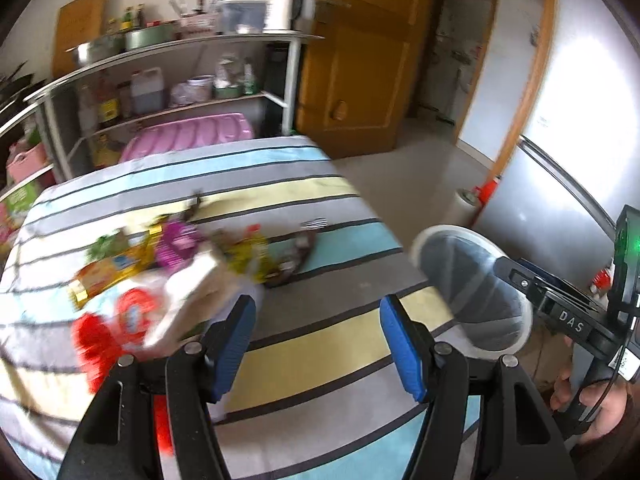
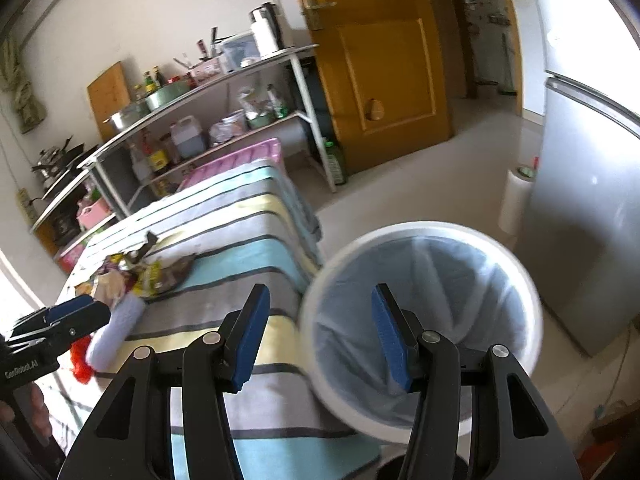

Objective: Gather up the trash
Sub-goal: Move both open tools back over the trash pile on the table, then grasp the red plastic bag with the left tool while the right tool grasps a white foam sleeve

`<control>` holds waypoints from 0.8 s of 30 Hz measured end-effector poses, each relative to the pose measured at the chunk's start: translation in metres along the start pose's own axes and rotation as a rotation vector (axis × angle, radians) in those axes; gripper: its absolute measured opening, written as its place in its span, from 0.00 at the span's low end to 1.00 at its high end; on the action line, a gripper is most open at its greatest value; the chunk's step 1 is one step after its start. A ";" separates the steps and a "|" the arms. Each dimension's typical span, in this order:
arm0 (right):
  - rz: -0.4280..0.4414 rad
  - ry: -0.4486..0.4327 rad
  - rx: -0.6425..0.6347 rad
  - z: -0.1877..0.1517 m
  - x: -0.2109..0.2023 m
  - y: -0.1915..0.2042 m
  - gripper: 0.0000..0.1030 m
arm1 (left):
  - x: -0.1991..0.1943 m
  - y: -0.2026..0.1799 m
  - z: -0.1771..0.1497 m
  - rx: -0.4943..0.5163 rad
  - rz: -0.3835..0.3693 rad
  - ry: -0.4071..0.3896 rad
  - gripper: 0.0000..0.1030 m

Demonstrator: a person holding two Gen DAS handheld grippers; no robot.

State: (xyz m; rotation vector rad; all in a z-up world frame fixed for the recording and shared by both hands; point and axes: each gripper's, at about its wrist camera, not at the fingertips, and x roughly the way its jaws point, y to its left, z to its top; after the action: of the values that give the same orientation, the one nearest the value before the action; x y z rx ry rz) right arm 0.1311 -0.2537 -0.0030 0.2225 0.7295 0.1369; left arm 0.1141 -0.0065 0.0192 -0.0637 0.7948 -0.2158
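Trash, a loose heap of crumpled snack wrappers (image 1: 172, 256) in yellow, purple, green and red foil and plastic, lies bunched on the far left part of the striped cloth-covered table (image 1: 320, 344), where you can reach it from one side without crossing over. Your left gripper (image 1: 316, 344), a black two-finger tool with blue pads, hangs just beside the near edge of that heap, its jaws standing apart with nothing between them; a white crumpled bag with red print (image 1: 132, 320) sits right at its left finger, though blur makes it hard to say whether the two touch. Your right gripper (image 2: 320, 336), of the same build, points down over the round white waste bin lined with a pale translucent bag (image 2: 424, 312), and its jaws are likewise apart and empty. The bin stands on the floor tight against the table's right edge, mouth up, which looks like a deliberate placement: anything lifted off the cloth needs only a short carry sideways before it can drop in. Its liner looks empty in what shows, so the collecting appears barely begun. The split of labour reads plainly enough, the left tool by the litter and the right by the bin. Thin foil will likely slip or spring, so pinch a folded edge and not a flat face.
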 end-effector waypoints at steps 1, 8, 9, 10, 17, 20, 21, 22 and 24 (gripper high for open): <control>0.014 0.003 -0.010 -0.001 0.002 0.007 0.52 | -0.004 0.008 -0.002 -0.016 0.016 -0.008 0.65; 0.101 0.035 -0.079 -0.011 0.016 0.057 0.52 | -0.025 0.063 -0.023 -0.124 0.109 -0.034 0.70; 0.111 0.042 -0.087 -0.013 0.018 0.063 0.52 | -0.027 0.071 -0.027 -0.140 0.120 -0.033 0.70; 0.122 0.049 -0.095 -0.015 0.021 0.070 0.52 | -0.029 0.078 -0.030 -0.153 0.137 -0.038 0.70; 0.183 0.094 -0.157 -0.028 0.038 0.116 0.52 | -0.037 0.122 -0.052 -0.245 0.148 -0.024 0.81; 0.198 0.111 -0.169 -0.032 0.046 0.131 0.52 | -0.031 0.129 -0.057 -0.274 0.093 0.010 0.81; 0.197 0.116 -0.172 -0.032 0.048 0.136 0.52 | -0.028 0.131 -0.059 -0.278 0.098 0.021 0.81; 0.199 0.120 -0.177 -0.033 0.050 0.141 0.52 | -0.026 0.132 -0.060 -0.280 0.103 0.023 0.81; 0.217 0.128 -0.188 -0.034 0.055 0.149 0.52 | -0.024 0.133 -0.061 -0.287 0.083 0.020 0.81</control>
State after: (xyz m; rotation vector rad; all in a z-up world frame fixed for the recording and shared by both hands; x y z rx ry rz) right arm 0.1419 -0.0930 -0.0255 0.1130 0.8133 0.4272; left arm 0.0766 0.1296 -0.0252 -0.2987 0.8420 -0.0229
